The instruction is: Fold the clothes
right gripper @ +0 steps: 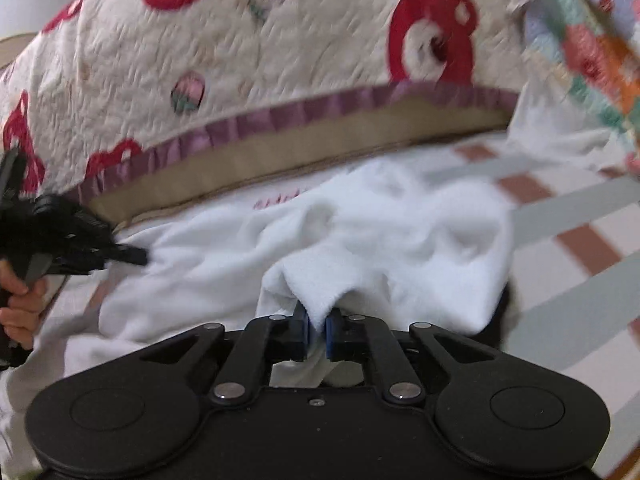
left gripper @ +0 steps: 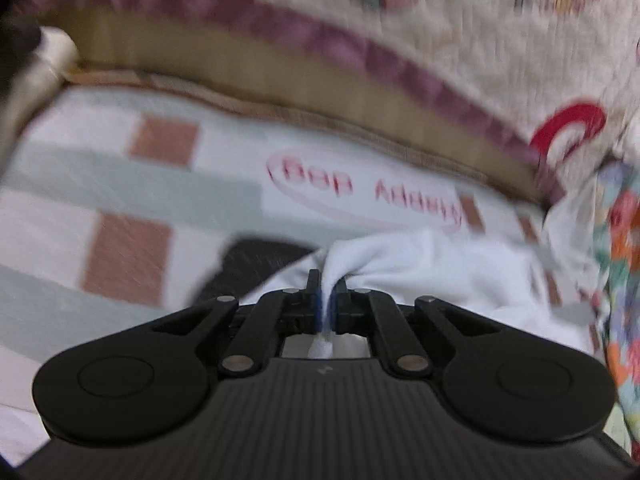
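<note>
A bed [left gripper: 120,184] is shown, covered by a sheet checked in pale green, white and terracotta. Behind the sheet, a cream quilt [right gripper: 260,60] with red ring shapes and a purple satin border is heaped. Beside the quilt, a bright floral fabric [right gripper: 600,56] is seen.

On the checked sheet, just in front of the quilt's border, a white garment [right gripper: 360,232] lies rumpled. A dark patch [left gripper: 256,268] is glimpsed beside the garment; what it is cannot be told.

The left gripper [left gripper: 327,300] is seen with its jaws pressed together on a pinch of the white cloth. The right gripper [right gripper: 317,328] is likewise clamped onto a bunched fold of the same garment. A hand [right gripper: 18,300] is seen on the left gripper's handle.

Both views are blurred. Each hold is only a small bunched pinch, so the cloth could slip out if it is pulled taut, and the fold would likely come out crooked.

On the sheet beyond the garment, red lettering inside an oval [left gripper: 368,188] is printed; it appears reversed and cannot be read with confidence.
</note>
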`<state>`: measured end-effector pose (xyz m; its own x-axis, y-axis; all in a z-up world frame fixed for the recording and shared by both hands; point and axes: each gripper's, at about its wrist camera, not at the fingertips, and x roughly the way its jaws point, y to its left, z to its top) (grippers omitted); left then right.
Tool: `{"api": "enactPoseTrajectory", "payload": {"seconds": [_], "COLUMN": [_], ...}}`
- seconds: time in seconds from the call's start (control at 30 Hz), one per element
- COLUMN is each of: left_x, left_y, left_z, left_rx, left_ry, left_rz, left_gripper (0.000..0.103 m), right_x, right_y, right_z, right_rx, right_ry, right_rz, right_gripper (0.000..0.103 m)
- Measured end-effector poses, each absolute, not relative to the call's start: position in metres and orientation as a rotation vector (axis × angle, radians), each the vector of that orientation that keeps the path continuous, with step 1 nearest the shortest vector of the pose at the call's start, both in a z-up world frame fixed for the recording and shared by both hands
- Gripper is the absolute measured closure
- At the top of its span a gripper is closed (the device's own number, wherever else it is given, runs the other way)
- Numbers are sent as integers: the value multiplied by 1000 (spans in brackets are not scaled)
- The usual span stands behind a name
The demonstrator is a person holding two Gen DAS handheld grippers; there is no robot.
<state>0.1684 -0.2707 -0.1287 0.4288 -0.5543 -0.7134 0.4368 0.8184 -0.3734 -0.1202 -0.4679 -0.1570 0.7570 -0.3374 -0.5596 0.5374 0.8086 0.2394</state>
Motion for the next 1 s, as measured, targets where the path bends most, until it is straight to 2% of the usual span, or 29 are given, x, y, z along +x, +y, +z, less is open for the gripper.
{"api": "enactPoseTrajectory", "payload": {"seconds": [0.17, 0.33, 0.53, 0.6, 0.63, 0.67, 0.7, 0.8, 1.0], "left_x": [165, 151, 155, 171, 181, 190, 197, 190, 156], "left_y": [-241, -204, -179, -189, -198, -207, -211, -200, -183], "left_z": [-78, -29, 16, 8, -3, -17, -34, -72, -137], "left_rx": [-113, -112, -196, -227, -210, -190, -177, -218, -206], "left_ry": [783, 627, 533, 560, 581, 621, 684, 787, 963], "left_rz": [-570, -521, -507, -496, -490, -473, -452, -463, -498], "left_gripper": [99, 100, 99, 96, 83, 63, 61, 58, 60], "right_x": [-142, -146, -111, -73, -52, -32, -13, 20, -19], "right_y": [-494, -511, -536, -555, -566, -577, -590, -607, -546], "right_z": [-120, -67, 12, 18, 20, 15, 5, -31, -106], "right_rx": [319, 113, -141, -179, -193, -176, -133, -4, 258], "right_ry": [502, 416, 288, 299, 313, 348, 400, 516, 647], "right_rz": [-559, -620, -641, -626, -614, -612, -618, -659, -415], "right_gripper": [96, 97, 98, 95, 92, 86, 75, 75, 69]}}
